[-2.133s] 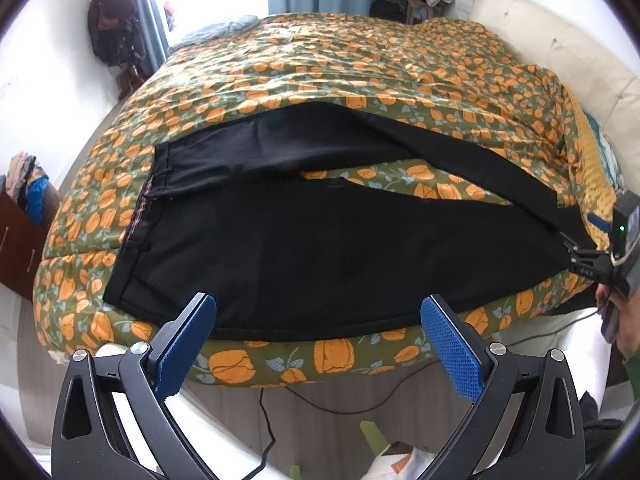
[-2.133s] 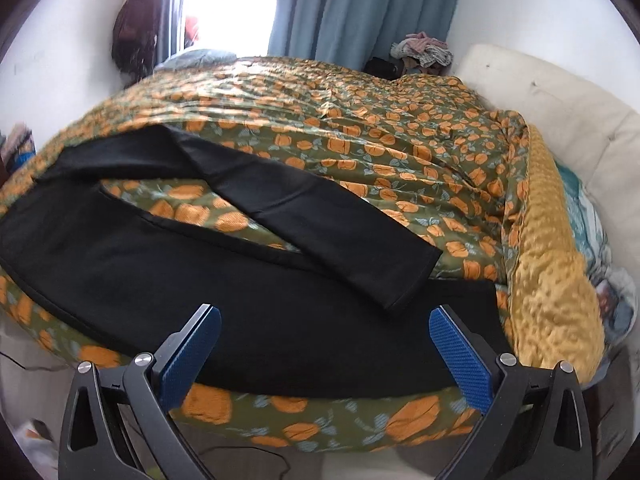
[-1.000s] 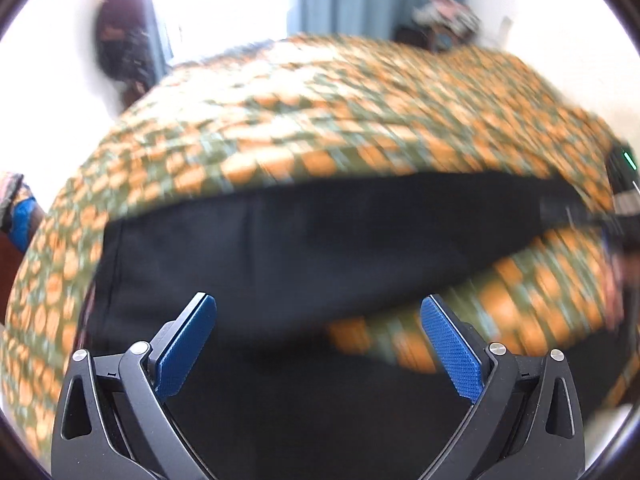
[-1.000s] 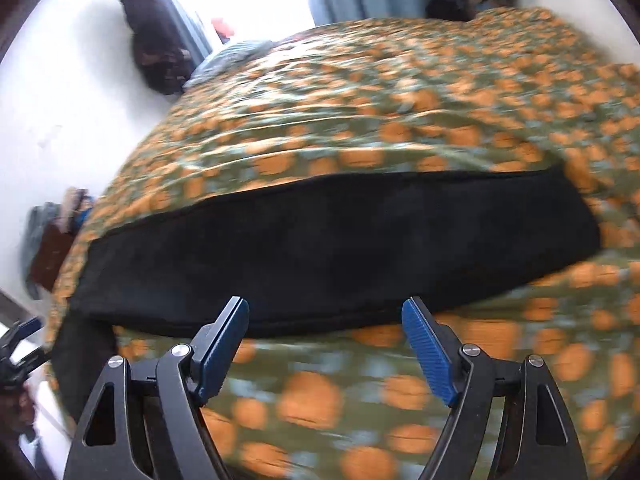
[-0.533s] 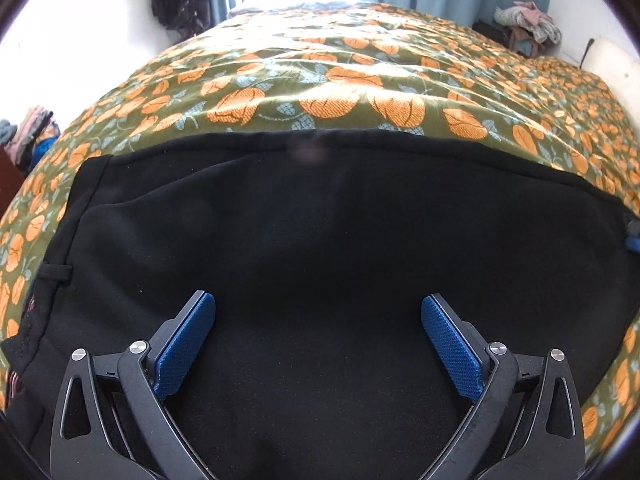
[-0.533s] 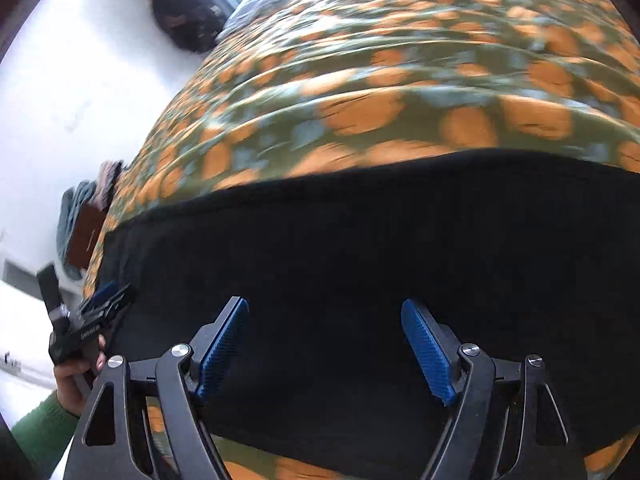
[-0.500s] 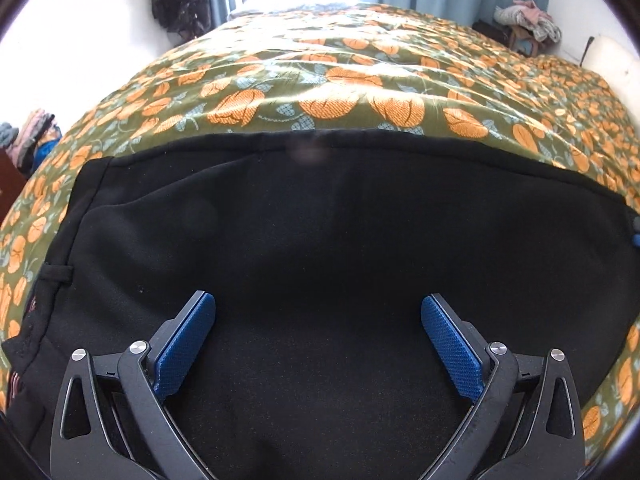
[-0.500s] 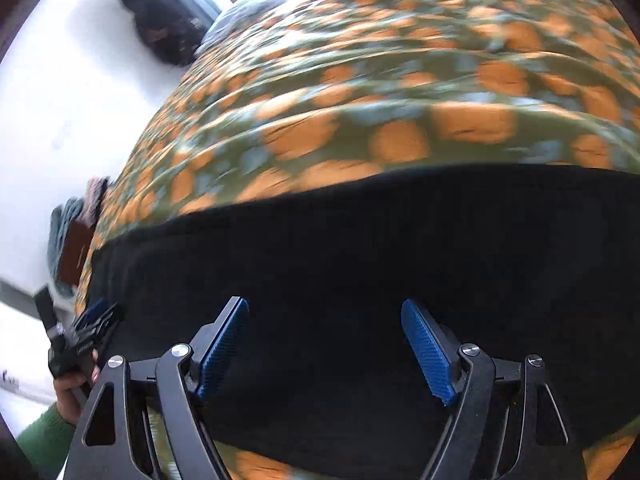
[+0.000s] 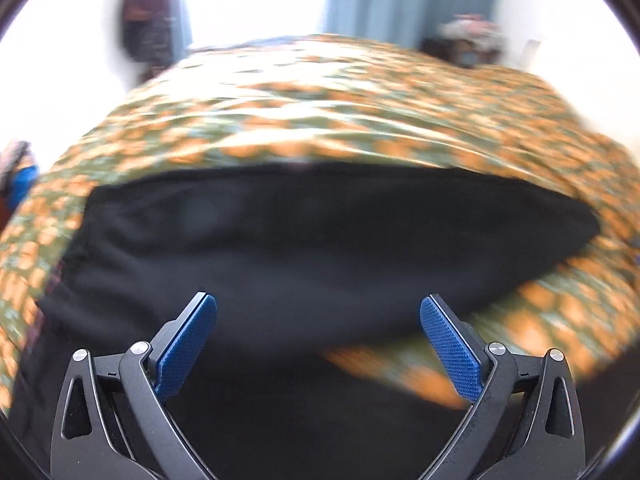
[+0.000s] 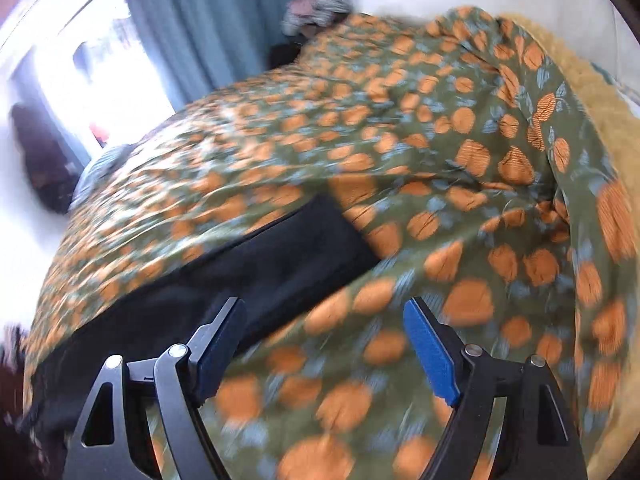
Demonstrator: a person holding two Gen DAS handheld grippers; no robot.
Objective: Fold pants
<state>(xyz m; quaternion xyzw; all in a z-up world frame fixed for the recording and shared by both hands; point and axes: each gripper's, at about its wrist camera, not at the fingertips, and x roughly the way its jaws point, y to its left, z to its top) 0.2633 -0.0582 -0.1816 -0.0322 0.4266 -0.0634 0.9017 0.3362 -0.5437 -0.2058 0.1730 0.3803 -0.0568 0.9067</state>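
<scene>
Black pants (image 9: 304, 240) lie folded lengthwise near the bed's (image 10: 460, 184) front edge on its orange-patterned cover, while the left tool (image 9: 318, 344) hangs apart and empty above them and the right tool's (image 10: 324, 350) jaws are opening, nothing between them.

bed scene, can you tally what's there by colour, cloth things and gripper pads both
black: 1, the pants
green with orange print: 1, the bedspread
blue-grey: 1, the curtain
blue: 4 pads, 2 on the open left gripper, 2 on the right gripper, whose jaws are opening with nothing between them
total: 7
</scene>
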